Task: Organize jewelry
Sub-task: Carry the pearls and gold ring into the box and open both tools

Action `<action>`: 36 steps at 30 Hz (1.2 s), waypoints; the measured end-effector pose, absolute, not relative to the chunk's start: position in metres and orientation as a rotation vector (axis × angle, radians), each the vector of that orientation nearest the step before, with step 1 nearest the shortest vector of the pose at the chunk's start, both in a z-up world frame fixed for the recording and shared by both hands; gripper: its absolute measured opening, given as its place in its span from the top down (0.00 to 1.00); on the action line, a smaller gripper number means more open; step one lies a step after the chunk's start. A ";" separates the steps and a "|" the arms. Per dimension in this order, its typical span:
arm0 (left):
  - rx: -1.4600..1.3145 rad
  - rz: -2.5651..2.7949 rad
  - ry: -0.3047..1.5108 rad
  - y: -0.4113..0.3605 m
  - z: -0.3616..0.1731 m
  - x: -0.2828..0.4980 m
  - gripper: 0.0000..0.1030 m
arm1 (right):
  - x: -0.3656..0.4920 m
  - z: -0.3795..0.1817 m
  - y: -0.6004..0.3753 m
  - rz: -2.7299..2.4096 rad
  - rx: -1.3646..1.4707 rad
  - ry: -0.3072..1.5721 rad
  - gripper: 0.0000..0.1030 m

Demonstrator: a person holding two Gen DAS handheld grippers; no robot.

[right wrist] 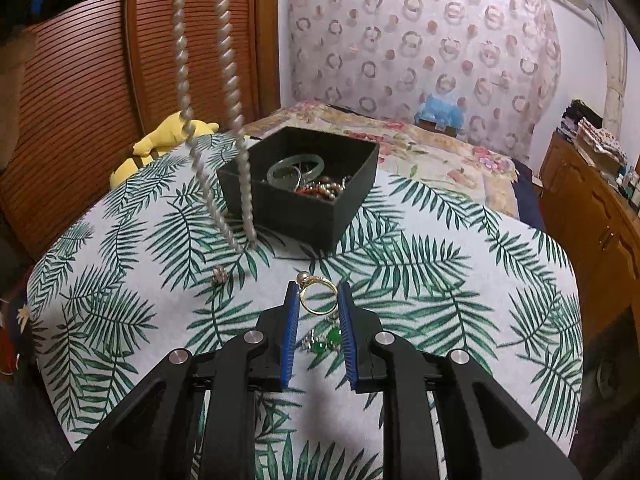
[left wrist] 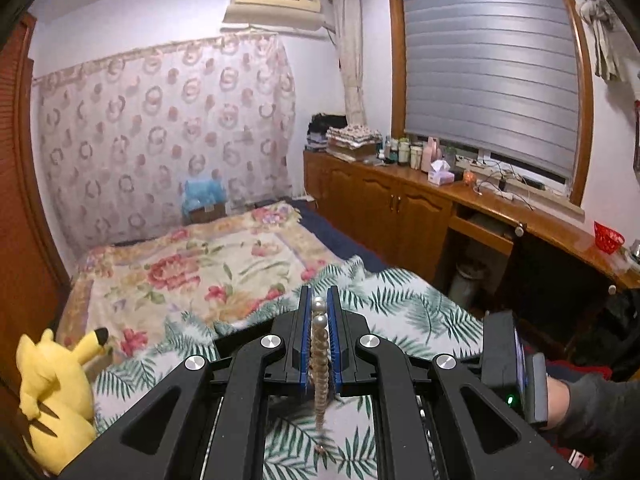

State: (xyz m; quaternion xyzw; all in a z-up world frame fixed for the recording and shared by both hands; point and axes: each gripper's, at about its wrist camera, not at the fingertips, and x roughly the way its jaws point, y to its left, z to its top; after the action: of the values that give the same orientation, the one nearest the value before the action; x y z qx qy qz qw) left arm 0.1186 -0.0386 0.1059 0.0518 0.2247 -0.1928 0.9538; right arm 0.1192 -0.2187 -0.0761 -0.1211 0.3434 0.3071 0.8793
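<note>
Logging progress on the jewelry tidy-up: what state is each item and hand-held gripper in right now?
Pearl necklace: clamped, hanging.
Left hand-held gripper: shut on necklace.
Gold ring: pinched between pads.
Right hand-held gripper: shut on ring.
Black box: open, holding jewelry.
Green earrings: loose on cloth.

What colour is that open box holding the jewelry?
Black box; clearest in the right wrist view.
</note>
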 end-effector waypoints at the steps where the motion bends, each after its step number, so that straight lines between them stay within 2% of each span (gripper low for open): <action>1: 0.109 -0.387 0.443 -0.039 0.112 0.121 0.93 | 0.121 -0.075 -0.218 0.642 -0.252 0.713 0.79; 16: 0.128 -0.337 0.396 -0.035 0.142 0.162 0.93 | 0.158 -0.048 -0.192 0.685 -0.268 0.652 0.79; 33: 0.103 -0.304 0.452 -0.017 0.119 0.198 0.93 | 0.211 -0.064 -0.156 0.734 -0.264 0.710 0.78; 36: 0.094 -0.305 0.467 -0.014 0.114 0.203 0.93 | 0.213 -0.068 -0.156 0.723 -0.269 0.713 0.72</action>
State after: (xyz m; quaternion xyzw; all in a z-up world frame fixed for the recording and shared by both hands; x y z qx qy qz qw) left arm 0.2028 -0.0143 0.1143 0.0466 0.2305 -0.1502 0.9603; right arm 0.2128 -0.1561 -0.0684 -0.1283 0.3404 0.3449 0.8653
